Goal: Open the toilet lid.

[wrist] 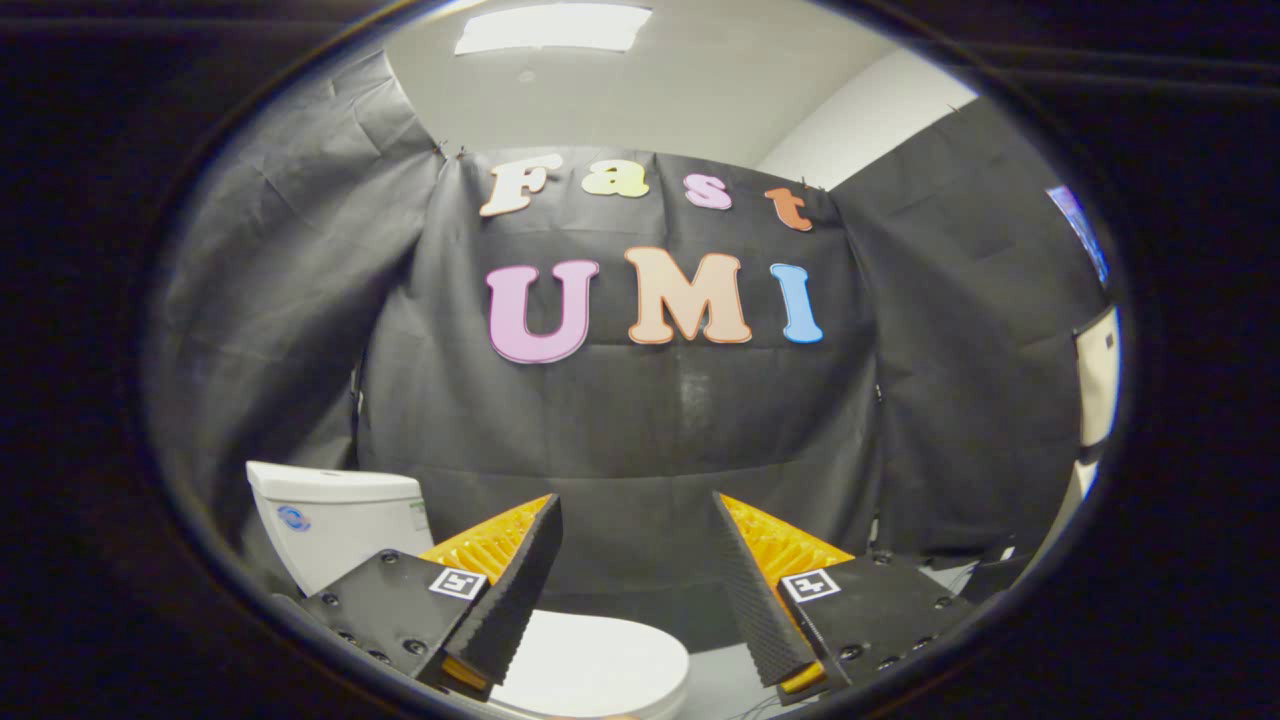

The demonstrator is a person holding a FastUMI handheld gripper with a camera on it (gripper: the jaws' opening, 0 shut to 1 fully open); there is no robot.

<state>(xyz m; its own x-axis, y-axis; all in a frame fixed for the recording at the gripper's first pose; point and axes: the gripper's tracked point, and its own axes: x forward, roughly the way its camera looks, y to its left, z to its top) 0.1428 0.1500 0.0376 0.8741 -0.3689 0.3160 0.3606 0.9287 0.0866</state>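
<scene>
1. The gripper [636,520] hung above a white toilet in a booth walled with black cloth [640,440], its two fingers [515,590] spread wide apart and holding nothing.

2. The toilet lid [600,665], the thing to be opened, lay flat and closed below the fingers, its rounded front edge showing between them and under the left one. Nothing touched it.

3. The toilet tank [330,525] stood behind the left finger, against the cloth wall, which placed the hinge end of the lid on that side and the free front edge toward the gap between the fingers.

4. A patch of pale floor [715,685] showed beside the bowl, just inside the right finger, and a ceiling light [553,27] glowed overhead. The fingers pointed more at the wall than at the lid.

5. The task appeared to be at its very start: the approach step, with no contact made and the lid fully down.

6. The next move would likely call for tipping the gripper downward and lowering it toward the lid's front edge, so that one finger could slip under the rim or both could close across it.

7. After that, the lid would probably need to be swung up in an arc toward the tank. A smooth, thin rim could slide out of a loose hold, so a firm purchase looked advisable before lifting.
</scene>
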